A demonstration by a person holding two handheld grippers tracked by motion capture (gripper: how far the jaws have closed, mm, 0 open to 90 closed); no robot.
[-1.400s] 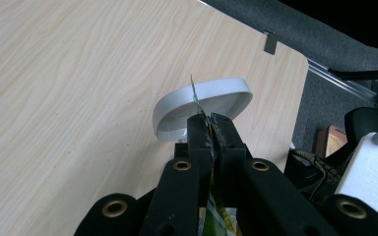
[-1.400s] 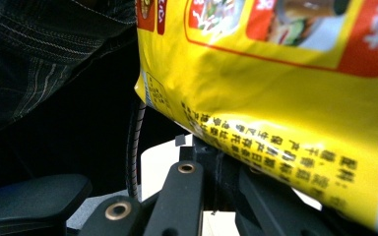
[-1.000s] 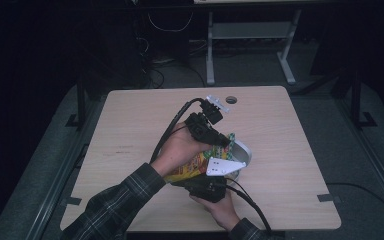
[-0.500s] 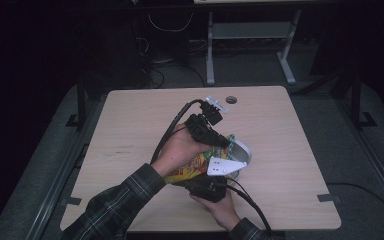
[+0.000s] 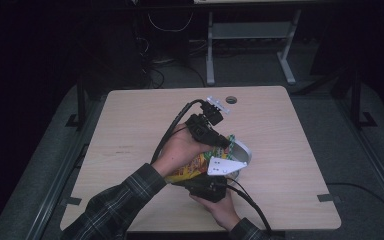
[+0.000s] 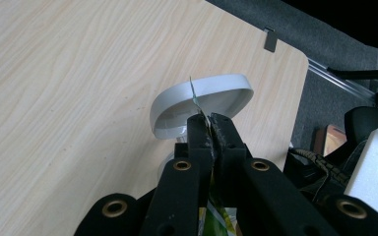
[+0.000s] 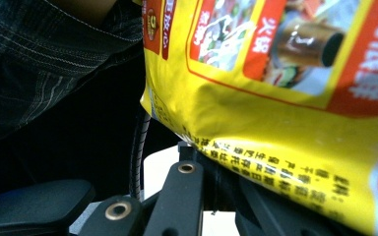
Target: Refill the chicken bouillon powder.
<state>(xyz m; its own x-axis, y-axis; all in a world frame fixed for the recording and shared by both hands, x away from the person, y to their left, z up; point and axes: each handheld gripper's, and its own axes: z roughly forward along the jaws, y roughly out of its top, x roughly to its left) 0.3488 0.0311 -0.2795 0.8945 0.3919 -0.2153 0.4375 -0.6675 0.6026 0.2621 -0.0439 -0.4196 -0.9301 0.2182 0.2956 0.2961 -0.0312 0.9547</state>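
1. The desk (image 5: 130, 130) carries everything, a pale wood top; take the white bowl as your landmark on it.
2. The white bowl (image 6: 211, 91) sits on the desk toward its right half, tilted in the left gripper view so you look at its rim and outer wall.
3. Your yellow snack bag (image 5: 192, 167) hangs just beside the bowl on its near-left side, its top edge reaching over the bowl's rim. In the right gripper view its printed face (image 7: 285, 98) is very close to the lens.
4. Your left gripper (image 6: 209, 135) is just above the bowl's near rim; its fingers are pressed together on the thin top edge of the bag, which sticks up between them.
5. Your right gripper (image 5: 205, 187) is on the near side of the bowl, below the bag. Its fingers are closed; the bag's lower edge lies over them, and you cannot tell whether they pinch it.
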